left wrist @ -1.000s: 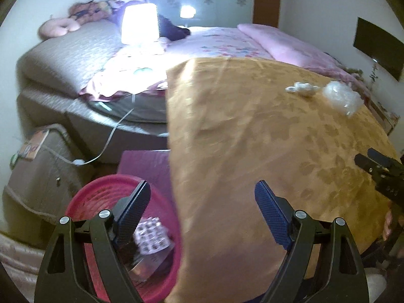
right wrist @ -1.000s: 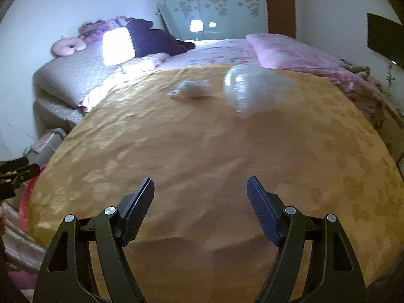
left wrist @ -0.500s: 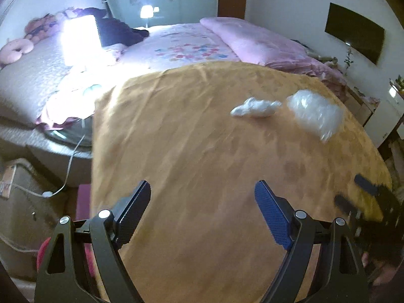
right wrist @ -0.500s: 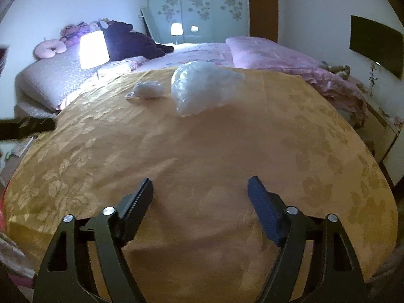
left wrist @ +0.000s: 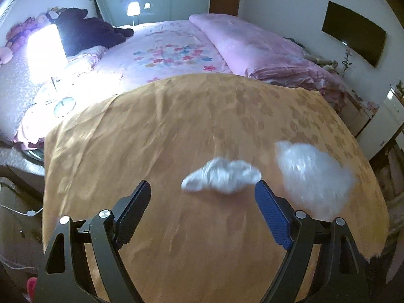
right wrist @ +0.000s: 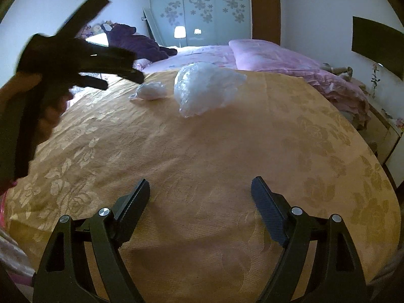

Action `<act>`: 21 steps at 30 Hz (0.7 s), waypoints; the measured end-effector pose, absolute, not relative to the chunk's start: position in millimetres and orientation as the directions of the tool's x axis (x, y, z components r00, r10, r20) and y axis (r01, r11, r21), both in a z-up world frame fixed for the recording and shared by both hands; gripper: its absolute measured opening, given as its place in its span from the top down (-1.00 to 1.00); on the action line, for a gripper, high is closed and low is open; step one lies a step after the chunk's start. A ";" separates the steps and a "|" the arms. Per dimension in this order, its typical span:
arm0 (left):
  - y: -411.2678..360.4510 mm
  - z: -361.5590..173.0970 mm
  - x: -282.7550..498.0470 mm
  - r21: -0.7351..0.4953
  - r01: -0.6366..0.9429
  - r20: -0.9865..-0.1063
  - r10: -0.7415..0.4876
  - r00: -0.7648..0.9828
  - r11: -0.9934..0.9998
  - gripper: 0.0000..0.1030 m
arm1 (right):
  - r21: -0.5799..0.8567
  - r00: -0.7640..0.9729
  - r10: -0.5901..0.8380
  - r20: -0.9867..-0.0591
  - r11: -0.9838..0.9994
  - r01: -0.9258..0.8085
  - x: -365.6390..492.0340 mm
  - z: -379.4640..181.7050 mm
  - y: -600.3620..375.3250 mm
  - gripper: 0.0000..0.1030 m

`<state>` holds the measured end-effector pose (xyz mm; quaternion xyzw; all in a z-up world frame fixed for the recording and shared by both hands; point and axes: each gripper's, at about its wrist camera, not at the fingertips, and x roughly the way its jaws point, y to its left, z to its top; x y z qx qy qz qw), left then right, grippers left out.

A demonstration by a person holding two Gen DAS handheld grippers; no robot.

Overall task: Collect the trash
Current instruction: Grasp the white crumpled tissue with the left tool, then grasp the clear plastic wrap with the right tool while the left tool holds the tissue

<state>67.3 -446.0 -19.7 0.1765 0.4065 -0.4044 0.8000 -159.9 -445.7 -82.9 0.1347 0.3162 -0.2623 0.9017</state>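
Both claws, left claw (left wrist: pixel 202 197) and right claw (right wrist: pixel 200 194), were held wide, nothing gripped, the right's jaws just opening; crumpled tissue (left wrist: pixel 221 175) at twelve o'clock, plastic bag (left wrist: pixel 313 174) at two; bag contents not discernible.

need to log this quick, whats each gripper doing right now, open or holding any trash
left gripper: open, empty, white wad just ahead of its fingers.
right gripper: open, empty, jaws have just been opening.

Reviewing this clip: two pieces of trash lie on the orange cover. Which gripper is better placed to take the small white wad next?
Left. The left gripper is open with the small white wad just ahead of its fingertips. The right gripper, also open, sits well back from it, with bare orange cover between.
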 end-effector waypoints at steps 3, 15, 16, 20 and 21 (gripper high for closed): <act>-460.5 -28.0 73.5 -0.042 0.789 -0.802 -0.491 0.339 0.613 -0.56 | 0.080 0.665 -0.385 -0.640 0.827 0.557 -160.3 -83.1 -446.4 -0.55; -459.1 -41.4 58.3 -0.029 0.836 -0.797 -0.518 0.311 0.547 0.50 | 0.165 0.680 -0.333 -0.654 0.814 0.557 -159.6 -74.3 -461.3 -0.55; -457.5 -41.6 57.8 -0.033 0.837 -0.796 -0.520 0.308 0.546 0.52 | 0.164 0.680 -0.339 -0.650 0.811 0.562 -158.2 -70.3 -465.5 -0.55; -445.5 -40.5 54.3 -0.050 0.841 -0.795 -0.531 0.293 0.539 0.54 | 0.140 0.696 -0.357 -0.623 0.824 0.548 -146.0 -51.2 -476.7 -0.64; -442.7 -40.3 53.7 -0.052 0.841 -0.795 -0.532 0.291 0.539 0.54 | 0.124 0.695 -0.366 -0.618 0.828 0.547 -140.7 -46.9 -479.7 -0.64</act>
